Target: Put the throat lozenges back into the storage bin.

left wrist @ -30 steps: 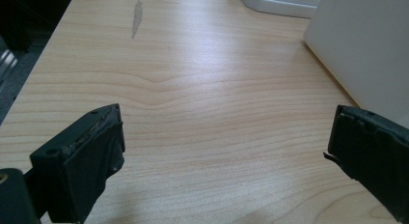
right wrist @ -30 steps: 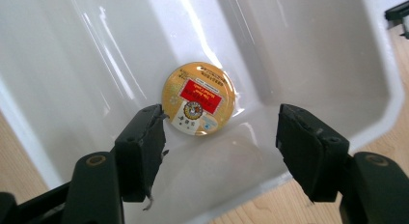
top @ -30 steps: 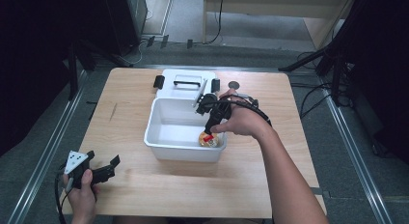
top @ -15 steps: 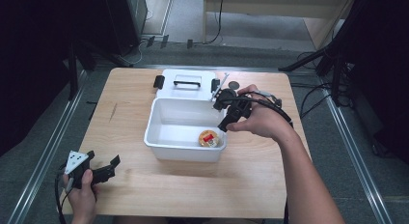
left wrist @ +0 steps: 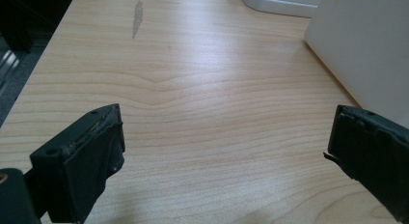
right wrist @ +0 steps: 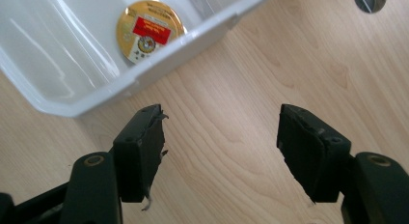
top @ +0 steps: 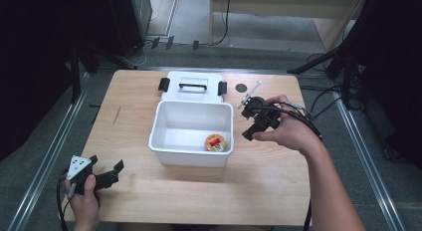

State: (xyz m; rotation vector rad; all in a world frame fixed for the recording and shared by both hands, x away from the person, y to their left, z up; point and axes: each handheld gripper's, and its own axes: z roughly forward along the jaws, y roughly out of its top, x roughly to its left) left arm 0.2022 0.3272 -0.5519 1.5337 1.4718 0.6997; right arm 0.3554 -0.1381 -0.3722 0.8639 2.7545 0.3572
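The round tin (top: 216,142), gold-lidded with a red label, lies flat on the floor of the white bin (top: 164,154), tucked into the bin's near right corner. In the right gripper view the same tin (right wrist: 149,31) sits just past the bin's wall (right wrist: 193,40), up and to the left of the jaws. Being round, it offers no long axis to line up with.

The right gripper (top: 256,122) hangs over bare wood just outside the bin's right wall, toward the table's right edge. Its jaws have just been opening; they stand apart with nothing between them, only table grain showing in the gap (right wrist: 222,151). So the tin lies to the gripper's left, over the rim and lower down. My guess is that any return to it means going back up over that wall, not straight across.

The left gripper (top: 107,177) rests near the table's front left corner, jaws spread wide and empty over the wood (left wrist: 222,147), with the bin's outer side at its right. It is well apart from the tin, so the right hand is plainly the nearer one.

Behind the bin, against the far edge, lies its white lid (top: 191,86) with black handle and clips. Right of the lid are a dark round disc (top: 241,87) and a small pale stick-like piece (top: 251,91), too small to make out.
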